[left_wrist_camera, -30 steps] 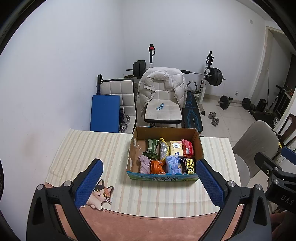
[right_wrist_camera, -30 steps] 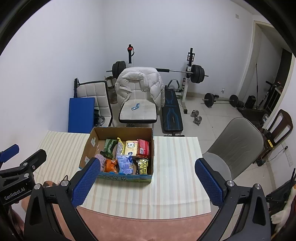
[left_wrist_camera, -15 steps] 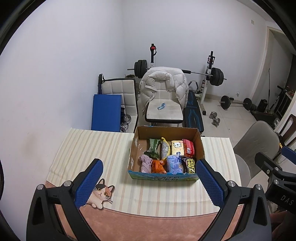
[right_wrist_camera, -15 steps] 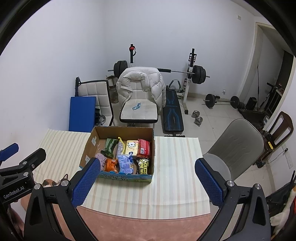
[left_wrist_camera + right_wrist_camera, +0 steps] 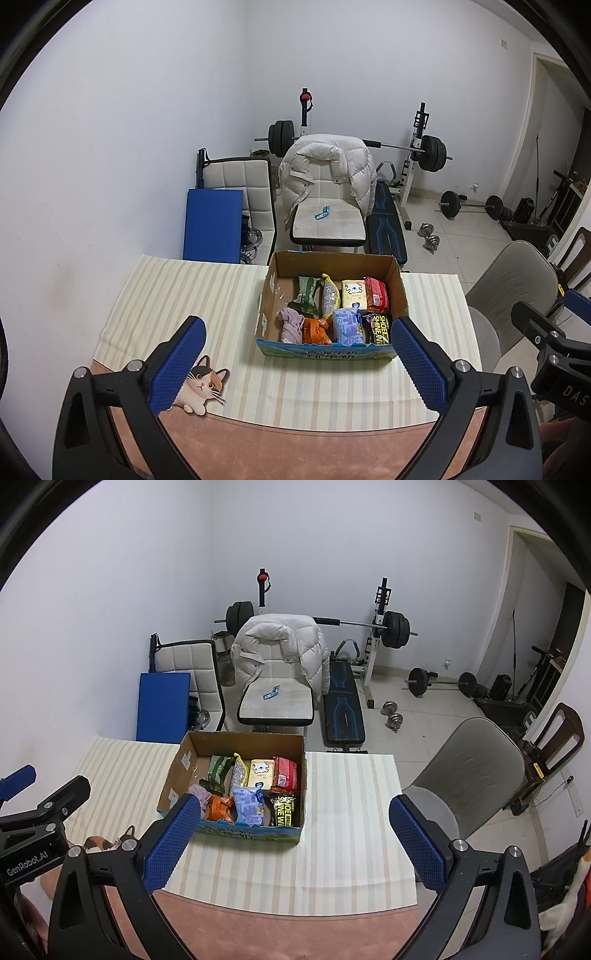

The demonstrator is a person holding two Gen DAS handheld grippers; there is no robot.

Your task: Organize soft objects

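Cardboard box (image 5: 400, 291) sits open-topped on the striped cloth (image 5: 177, 295) toward the far side of the table (image 5: 295, 454), and it's packed: a green packet (image 5: 306, 295), a grey speckled pouch with a yellow top (image 5: 330, 299), a pale yellow packet (image 5: 354, 294) and a red packet (image 5: 376, 292) line the back row, while a mauve bundle of cloth (image 5: 290, 325), an orange packet (image 5: 316, 331), a light blue packet (image 5: 346, 326) and a black packet with yellow lettering (image 5: 379, 329) fill the front row. Left gripper (image 5: 295, 360) hangs above the near edge of the table, its blue-padded fingers (image 5: 177, 363) spread wide with nothing between them, framing the box from this side. Right gripper (image 5: 293, 842) is alongside it, fingers (image 5: 415, 843) equally wide apart and empty, its left pad overlapping the box's near-left corner in the right wrist view. A cat-shaped cutout (image 5: 201, 386) lies on the near-left edge of the cloth, just beside the left gripper's left finger. Beyond the table stand a white chair draped with a puffy white jacket (image 5: 325, 166), a blue mat (image 5: 212, 225) leaning on the wall and a barbell rack (image 5: 417, 147); a grey chair (image 5: 476, 764) sits to the right.
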